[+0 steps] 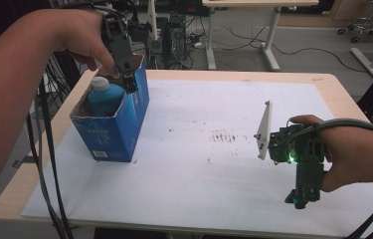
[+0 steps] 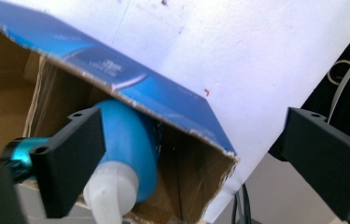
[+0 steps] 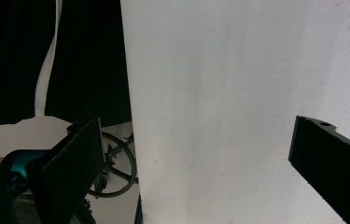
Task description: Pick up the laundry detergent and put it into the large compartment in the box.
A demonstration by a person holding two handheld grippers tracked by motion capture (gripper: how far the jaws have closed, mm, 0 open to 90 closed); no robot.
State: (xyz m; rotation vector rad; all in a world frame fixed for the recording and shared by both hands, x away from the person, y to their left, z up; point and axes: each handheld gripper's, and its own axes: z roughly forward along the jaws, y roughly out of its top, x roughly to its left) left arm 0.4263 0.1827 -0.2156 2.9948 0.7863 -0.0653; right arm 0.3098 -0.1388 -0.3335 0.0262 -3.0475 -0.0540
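A wooden table (image 1: 333,84) carries a large white sheet (image 1: 214,169) over most of its top. At about ten o'clock on the sheet stands an open blue cardboard box (image 1: 119,124), its flaps torn off and its brown inside showing. A blue bottle (image 1: 105,97) with a white cap rests inside the box, leaning toward its far wall. The left gripper (image 1: 129,82) hangs over the box's open mouth at its far edge; its jaws are spread wide, with nothing pinched, and the bottle lies just below and beside one jaw in the left gripper view. The right gripper (image 1: 301,199) rests at about four o'clock on the sheet, well apart from the box, jaws spread with nothing between them.
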